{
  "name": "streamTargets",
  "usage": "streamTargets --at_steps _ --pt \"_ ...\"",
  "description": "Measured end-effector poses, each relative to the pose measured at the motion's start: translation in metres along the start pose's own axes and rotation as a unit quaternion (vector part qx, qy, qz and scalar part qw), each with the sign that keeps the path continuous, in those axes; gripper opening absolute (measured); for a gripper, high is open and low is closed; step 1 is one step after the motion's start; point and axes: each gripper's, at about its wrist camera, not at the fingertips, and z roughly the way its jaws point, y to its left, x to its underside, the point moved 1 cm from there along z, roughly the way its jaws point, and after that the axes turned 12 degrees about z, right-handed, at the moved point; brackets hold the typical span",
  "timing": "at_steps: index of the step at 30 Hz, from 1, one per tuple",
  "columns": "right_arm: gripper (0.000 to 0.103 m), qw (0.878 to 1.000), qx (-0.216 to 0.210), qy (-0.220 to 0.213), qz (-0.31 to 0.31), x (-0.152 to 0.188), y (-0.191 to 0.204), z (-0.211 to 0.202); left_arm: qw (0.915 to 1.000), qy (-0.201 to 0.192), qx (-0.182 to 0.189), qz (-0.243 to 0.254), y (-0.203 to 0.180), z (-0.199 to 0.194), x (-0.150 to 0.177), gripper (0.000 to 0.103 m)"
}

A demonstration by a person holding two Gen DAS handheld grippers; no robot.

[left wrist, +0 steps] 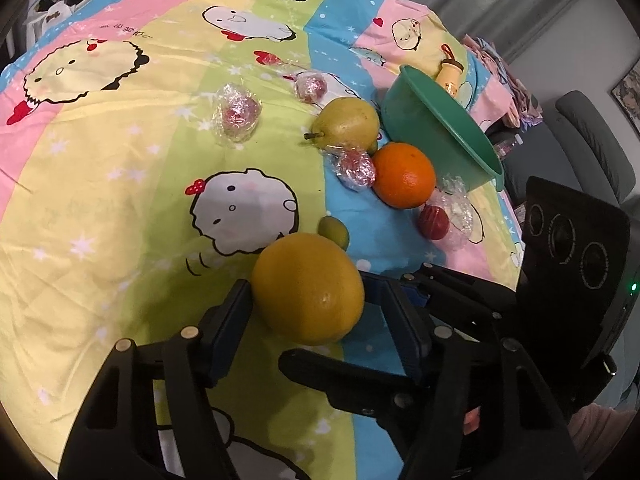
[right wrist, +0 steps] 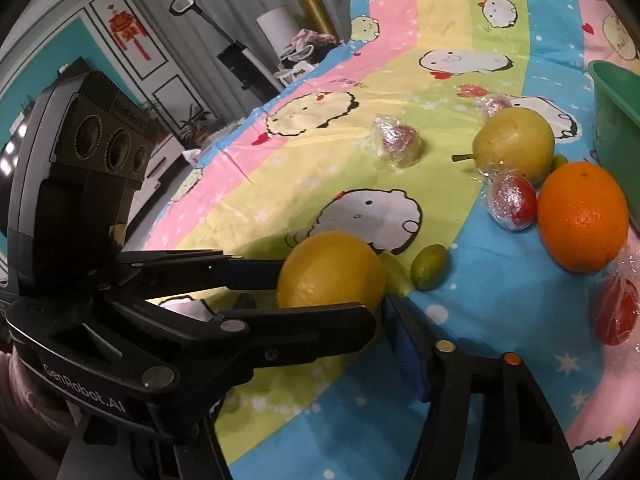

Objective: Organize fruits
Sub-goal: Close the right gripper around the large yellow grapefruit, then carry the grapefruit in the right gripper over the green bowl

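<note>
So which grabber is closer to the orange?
Right. Both flank the yellow fruit, but the right gripper reaches in from the side of the orange, the left gripper from the side away from it.

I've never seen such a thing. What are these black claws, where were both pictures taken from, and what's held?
No robot here: a person holds a black two-finger gripper in each hand, each with a wide-angle camera looking along its fingers. One picture comes from the left gripper, the other from the right gripper. On the cartoon-print sheet lie a yellow-green pear, a round orange, a small green fruit, red fruits in clear wrap and a tilted green plastic bowl. Both sets of jaws bracket the big yellow citrus fruit; the left seems to pinch it, the right's contact is unclear.
</note>
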Motion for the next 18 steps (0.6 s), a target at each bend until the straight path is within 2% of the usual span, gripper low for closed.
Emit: streamTargets --at_steps 2,4,18 --pt "0.062 1.0 0.001 -0.003 -0.001 -0.001 0.0 0.0 1.0 -0.001 -0.005 -0.001 0.0 0.0 -0.001 0.063" --pt "0.06 1.0 0.001 -0.004 -0.004 0.0 0.0 -0.001 0.9999 -0.001 -0.013 -0.004 0.001 0.0 -0.001 0.055" --pt "0.06 1.0 -0.015 -0.001 -0.011 -0.005 0.0 0.003 0.9997 0.005 -0.011 -0.022 0.012 -0.003 -0.004 0.055"
